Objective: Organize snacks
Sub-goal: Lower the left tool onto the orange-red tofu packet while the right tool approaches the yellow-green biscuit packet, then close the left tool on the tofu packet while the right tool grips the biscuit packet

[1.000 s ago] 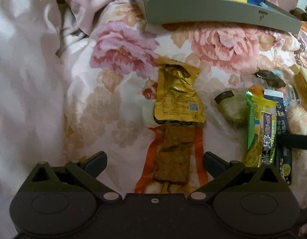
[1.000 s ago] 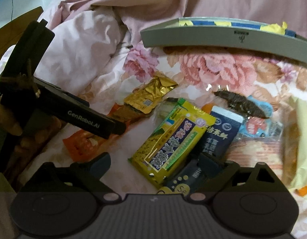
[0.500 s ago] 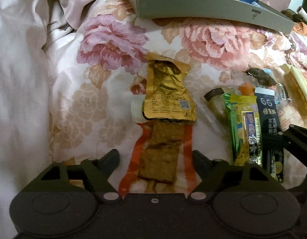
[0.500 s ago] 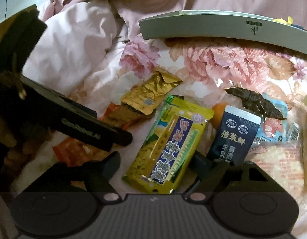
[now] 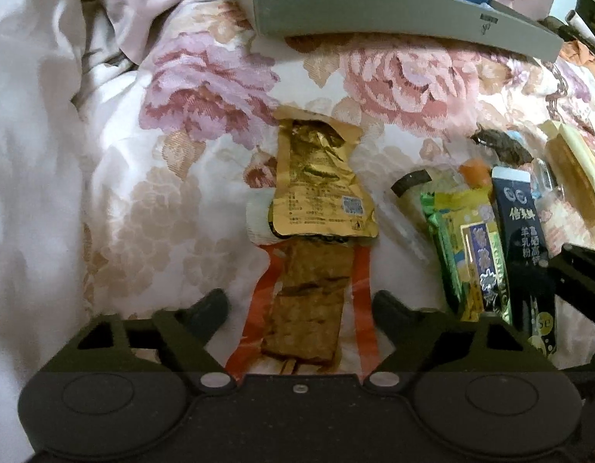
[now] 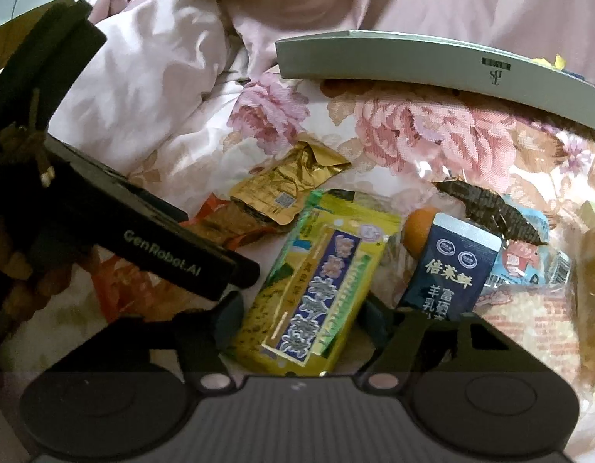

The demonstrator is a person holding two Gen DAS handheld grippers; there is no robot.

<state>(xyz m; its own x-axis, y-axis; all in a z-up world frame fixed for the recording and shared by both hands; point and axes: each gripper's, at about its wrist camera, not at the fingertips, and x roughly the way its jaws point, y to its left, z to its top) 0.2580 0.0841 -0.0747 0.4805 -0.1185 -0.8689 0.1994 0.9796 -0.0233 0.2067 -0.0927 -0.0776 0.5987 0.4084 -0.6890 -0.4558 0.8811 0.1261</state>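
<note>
Snack packs lie on a floral quilt. My left gripper (image 5: 299, 305) is open, its fingers either side of an orange-edged pack of brown tofu pieces (image 5: 309, 301). A gold foil pack (image 5: 320, 181) lies just beyond it. My right gripper (image 6: 303, 318) is open around the near end of a yellow-green pack (image 6: 316, 281). A dark blue sachet (image 6: 447, 270) lies right of it. The left gripper's body (image 6: 162, 247) shows at the left of the right wrist view.
A grey tray (image 5: 393, 15) with a blue and yellow lining sits at the back of the quilt; it also shows in the right wrist view (image 6: 432, 65). More packs (image 6: 528, 320) lie at the right. Pink bedding (image 5: 35, 154) is bunched at the left.
Both grippers have moved forward and lower. The tofu pack now lies between the left fingers and the yellow-green pack between the right fingers. The right fingers have narrowed somewhat.
</note>
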